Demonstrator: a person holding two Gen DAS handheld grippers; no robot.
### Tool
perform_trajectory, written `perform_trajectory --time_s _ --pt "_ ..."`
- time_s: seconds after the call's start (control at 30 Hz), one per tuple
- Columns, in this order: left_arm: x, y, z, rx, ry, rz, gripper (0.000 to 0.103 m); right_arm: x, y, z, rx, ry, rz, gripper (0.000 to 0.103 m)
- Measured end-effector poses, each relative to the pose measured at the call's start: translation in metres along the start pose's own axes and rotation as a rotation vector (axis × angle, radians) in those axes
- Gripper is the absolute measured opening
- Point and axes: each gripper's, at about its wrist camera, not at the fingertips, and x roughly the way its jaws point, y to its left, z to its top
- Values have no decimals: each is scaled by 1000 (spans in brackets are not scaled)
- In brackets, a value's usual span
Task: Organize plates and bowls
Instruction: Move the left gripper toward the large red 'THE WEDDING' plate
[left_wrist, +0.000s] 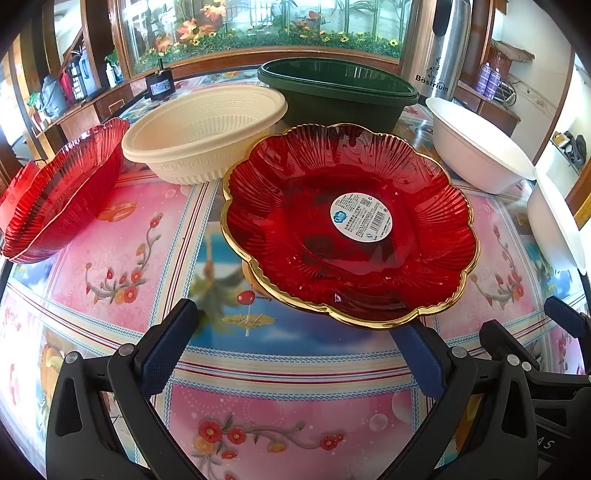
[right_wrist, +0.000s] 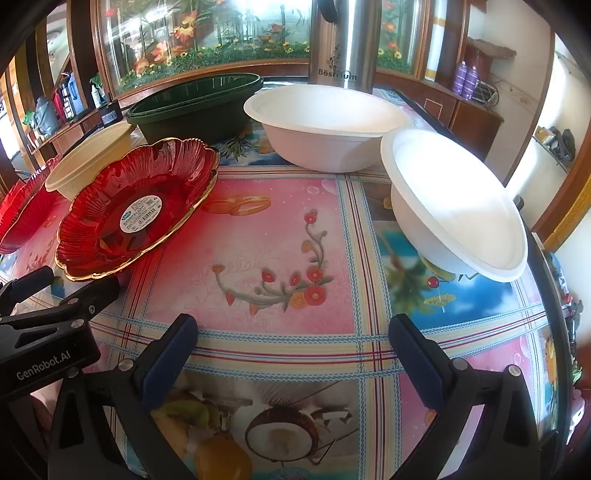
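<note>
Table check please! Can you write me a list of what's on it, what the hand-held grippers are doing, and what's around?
Surface: table under a flowery plastic cloth.
Job's things: gold-rimmed red plate, second red plate, cream bowl, green bowl, two white bowls.
Clutter: steel flask, small black box.
Grippers: left hand-held gripper and right hand-held gripper both open, empty.
Cables: nothing seen.
Surroundings: glass-fronted wooden cabinet, side shelves.

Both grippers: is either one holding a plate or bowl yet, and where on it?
Nothing is held. The left gripper and right gripper are open above the table; the gold-rimmed red plate overlaps one left finger in view, not gripped.
</note>
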Motion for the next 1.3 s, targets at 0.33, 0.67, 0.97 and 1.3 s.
perform_trajectory --time_s 0.33,0.67,0.97,1.3 --pt "1 4 4 18 44 -11 103 0 0 0 -7 17 4 103" --pt "-27 26 2 1 48 4 103 0 7 8 -5 140 15 103" --pt "-64 64 9 -47 6 -1 103 -39 17 20 -19 112 58 103" --pt "-84 125 12 -128 -27 81 103 -64 66 44 -76 41 119 103"
